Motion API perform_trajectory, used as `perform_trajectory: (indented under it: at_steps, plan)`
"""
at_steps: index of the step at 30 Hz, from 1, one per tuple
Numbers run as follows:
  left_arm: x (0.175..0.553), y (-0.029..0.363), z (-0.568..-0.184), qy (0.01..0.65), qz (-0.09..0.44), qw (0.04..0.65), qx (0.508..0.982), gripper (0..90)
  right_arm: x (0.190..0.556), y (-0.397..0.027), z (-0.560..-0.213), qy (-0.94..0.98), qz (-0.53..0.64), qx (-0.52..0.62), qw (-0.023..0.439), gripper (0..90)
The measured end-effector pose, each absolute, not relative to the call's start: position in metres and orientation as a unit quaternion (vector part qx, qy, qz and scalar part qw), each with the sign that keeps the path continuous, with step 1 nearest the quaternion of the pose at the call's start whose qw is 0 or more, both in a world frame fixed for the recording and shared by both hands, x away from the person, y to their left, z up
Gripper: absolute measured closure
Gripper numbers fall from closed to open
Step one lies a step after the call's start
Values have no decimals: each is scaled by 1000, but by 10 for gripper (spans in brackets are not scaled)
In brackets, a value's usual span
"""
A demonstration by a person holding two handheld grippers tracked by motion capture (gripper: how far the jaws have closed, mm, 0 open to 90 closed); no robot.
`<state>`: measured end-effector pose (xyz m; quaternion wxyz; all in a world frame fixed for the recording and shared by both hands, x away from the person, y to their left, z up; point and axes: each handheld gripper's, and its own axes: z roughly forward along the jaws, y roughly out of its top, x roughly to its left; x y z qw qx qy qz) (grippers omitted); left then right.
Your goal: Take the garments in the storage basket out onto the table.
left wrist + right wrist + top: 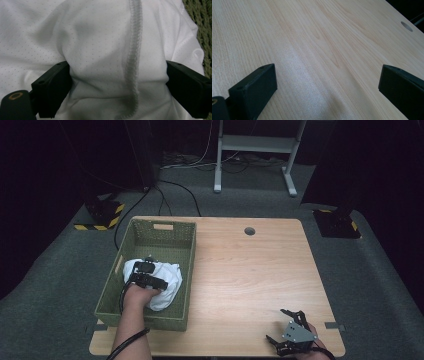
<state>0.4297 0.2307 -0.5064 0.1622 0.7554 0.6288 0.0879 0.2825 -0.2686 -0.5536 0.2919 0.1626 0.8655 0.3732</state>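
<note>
Left claw (pixel 146 274) down in green basket (pixel 186 285), jaws wide around a bulge of white cloth (pixel 100 50), touching its sides. Right claw (pixel 286 325) spread, holding nothing, low over bare worktop (pixel 324 37) near corner.

Both forearms were bare, with no sleeves. The left gripper (pixel 145 273) was black and trailed a black cable. The right gripper (pixel 286 328) had black jaws and a grey three-cornered plate on top.

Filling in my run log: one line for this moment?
left gripper: open astride white garment in basket | right gripper: open over table
</note>
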Motion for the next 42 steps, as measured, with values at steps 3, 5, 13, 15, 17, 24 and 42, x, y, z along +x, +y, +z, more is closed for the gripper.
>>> perform_trajectory:
  at_steps: [3,5,13,15,17,24,42]
  plan:
    - [430,229,-509,628,88,158,757,66,282,-269,-554,865,373,163,292,16]
    - [430,229,-511,629,87,154,757,68,282,-269,-554,865,373,163,292,16]
    - [431,229,-512,630,81,152,757,128,282,-269,-554,865,373,162,294,16]
    - [431,228,-511,629,79,154,758,175,282,-269,-554,865,373,161,294,16]
    - [430,228,-510,627,77,155,759,227,282,-269,-554,865,373,161,294,16]
    - [428,227,-504,621,83,157,763,415,282,-269,-554,865,373,161,294,16]
    - [424,221,-486,607,117,167,768,600,283,-269,-553,865,373,161,293,16]
